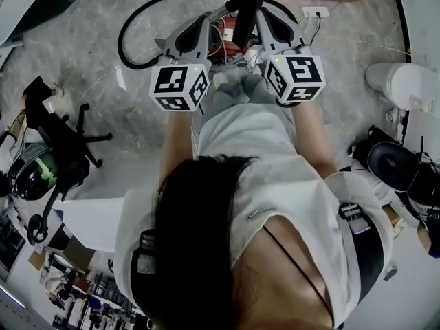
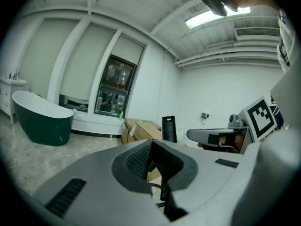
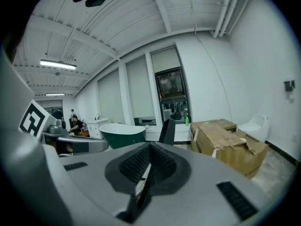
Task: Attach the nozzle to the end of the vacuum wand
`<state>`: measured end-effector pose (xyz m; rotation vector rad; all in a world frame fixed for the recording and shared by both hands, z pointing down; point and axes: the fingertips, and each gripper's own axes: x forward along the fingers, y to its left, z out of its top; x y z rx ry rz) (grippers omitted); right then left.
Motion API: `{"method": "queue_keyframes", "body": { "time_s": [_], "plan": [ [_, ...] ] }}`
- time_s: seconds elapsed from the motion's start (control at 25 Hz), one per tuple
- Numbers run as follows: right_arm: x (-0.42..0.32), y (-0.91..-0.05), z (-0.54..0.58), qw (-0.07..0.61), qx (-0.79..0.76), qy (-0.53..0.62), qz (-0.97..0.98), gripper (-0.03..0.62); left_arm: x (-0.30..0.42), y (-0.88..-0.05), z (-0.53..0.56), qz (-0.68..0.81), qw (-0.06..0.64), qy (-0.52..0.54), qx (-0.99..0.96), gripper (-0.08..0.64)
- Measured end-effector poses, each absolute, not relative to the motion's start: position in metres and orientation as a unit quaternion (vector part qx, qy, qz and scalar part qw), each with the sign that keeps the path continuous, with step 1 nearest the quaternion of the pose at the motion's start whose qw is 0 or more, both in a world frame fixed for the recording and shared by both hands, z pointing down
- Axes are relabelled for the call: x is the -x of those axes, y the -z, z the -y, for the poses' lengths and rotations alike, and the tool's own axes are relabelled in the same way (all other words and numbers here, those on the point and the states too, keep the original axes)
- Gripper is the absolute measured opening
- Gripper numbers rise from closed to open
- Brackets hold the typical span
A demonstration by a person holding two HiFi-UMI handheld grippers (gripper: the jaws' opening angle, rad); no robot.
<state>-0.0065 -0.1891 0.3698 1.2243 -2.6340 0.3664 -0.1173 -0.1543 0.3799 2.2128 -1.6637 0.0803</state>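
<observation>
Vacuum wand (image 1: 249, 9): black, straight, slim. Stands roughly upright at far centre of the scene. In the head view its upper end runs out the top edge and its lower end is hidden. Left gripper view: wand (image 2: 168, 128) is a flat dark vertical bar. Right gripper view: wand (image 3: 167, 130) leans slightly right.
</observation>
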Motion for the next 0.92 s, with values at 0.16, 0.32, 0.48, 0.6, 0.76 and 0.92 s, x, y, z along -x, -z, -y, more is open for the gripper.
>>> {"method": "queue_keyframes", "body": {
  "time_s": [0.16, 0.32, 0.48, 0.6, 0.76, 0.92],
  "plan": [
    [0.011, -0.372, 0.186, 0.114, -0.413, -0.125, 0.895, 0.015, 0.119, -0.381, 0.151, 0.591, 0.180, -0.038, -0.785, 0.002],
    [0.016, -0.376, 0.181, 0.122, -0.408, -0.126, 0.896, 0.015, 0.116, -0.384, 0.149, 0.588, 0.167, -0.059, -0.789, 0.002],
    [0.018, -0.378, 0.178, 0.126, -0.406, -0.127, 0.896, 0.015, 0.115, -0.384, 0.148, 0.584, 0.171, -0.057, -0.792, 0.002],
    [0.017, -0.380, 0.175, 0.126, -0.408, -0.134, 0.894, 0.015, 0.115, -0.385, 0.146, 0.584, 0.170, -0.060, -0.792, 0.002],
    [0.016, -0.386, 0.171, 0.132, -0.410, -0.145, 0.891, 0.015, 0.114, -0.385, 0.143, 0.583, 0.165, -0.066, -0.793, 0.002],
    [0.017, -0.393, 0.168, 0.140, -0.409, -0.149, 0.889, 0.015, 0.114, -0.389, 0.141, 0.582, 0.170, -0.065, -0.792, 0.002]
  ]
}}
